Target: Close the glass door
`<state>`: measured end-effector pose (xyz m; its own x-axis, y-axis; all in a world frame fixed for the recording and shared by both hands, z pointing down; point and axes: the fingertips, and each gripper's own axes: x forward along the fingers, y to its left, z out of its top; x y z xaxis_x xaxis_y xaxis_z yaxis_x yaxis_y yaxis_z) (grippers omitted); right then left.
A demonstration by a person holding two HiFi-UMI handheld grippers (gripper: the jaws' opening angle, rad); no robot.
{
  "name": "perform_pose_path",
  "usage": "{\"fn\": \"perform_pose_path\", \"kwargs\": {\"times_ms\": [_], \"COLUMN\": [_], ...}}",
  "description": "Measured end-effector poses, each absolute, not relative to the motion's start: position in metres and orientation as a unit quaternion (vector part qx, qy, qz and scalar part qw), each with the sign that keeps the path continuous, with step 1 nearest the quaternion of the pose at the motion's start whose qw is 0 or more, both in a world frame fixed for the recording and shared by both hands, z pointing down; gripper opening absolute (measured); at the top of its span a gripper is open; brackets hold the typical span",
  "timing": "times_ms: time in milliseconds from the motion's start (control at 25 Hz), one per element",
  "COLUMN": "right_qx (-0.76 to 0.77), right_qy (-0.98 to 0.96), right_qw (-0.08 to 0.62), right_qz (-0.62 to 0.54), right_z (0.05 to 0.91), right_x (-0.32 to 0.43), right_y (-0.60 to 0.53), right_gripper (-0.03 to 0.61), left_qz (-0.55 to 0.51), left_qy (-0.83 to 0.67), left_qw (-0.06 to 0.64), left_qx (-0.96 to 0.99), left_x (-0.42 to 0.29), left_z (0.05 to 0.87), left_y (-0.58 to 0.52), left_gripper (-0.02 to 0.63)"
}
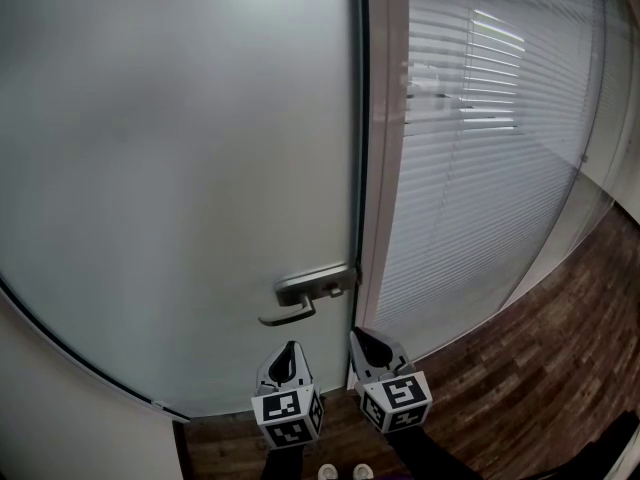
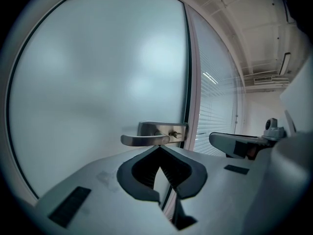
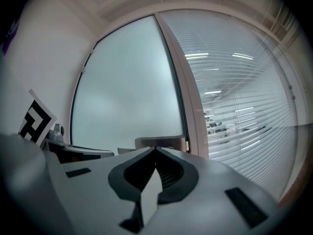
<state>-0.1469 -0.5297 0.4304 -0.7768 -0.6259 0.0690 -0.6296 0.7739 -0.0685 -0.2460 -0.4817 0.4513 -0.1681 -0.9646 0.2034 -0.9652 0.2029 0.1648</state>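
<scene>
the frosted glass door (image 1: 180, 168) hides whatever is behind it, and its top and bottom run out of the head view. the white wall (image 1: 60, 418) at lower left covers the door's hinge side. the arms behind both grippers are cut off at the lower edge, with only the shoe tips (image 1: 341, 471) showing.

the metal handle (image 1: 305, 293) sits at the door's right edge, its lever pointing left. the left gripper (image 1: 290, 347) is just below the lever, jaws together with nothing between them, and a small gap shows between tip and lever. the right gripper (image 1: 357, 334) is beside it under the lock plate, jaws likewise closed and empty.

the door's right edge lies along the pale frame (image 1: 385, 168) with a thin dark seam; i cannot tell if it is latched. right of the frame are a glass wall with blinds (image 1: 480, 168) and open wooden floor (image 1: 540, 358).
</scene>
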Motion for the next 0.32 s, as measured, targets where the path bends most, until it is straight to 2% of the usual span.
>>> {"fn": "perform_pose_path", "kwargs": {"times_ms": [320], "right_qx": [0.332], "right_qy": [-0.942], "right_qw": [0.022], "right_qz": [0.039], "right_z": [0.4309], "right_x": [-0.1474], "right_y": [-0.5326], "right_gripper": [-0.009], "left_qz": [0.008], "left_qy": [-0.768], "left_qw": [0.128], "left_qx": [0.627], "left_x": [-0.2474], "left_z": [0.4529], "left_y": [-0.4832], "left_gripper": [0.002]}}
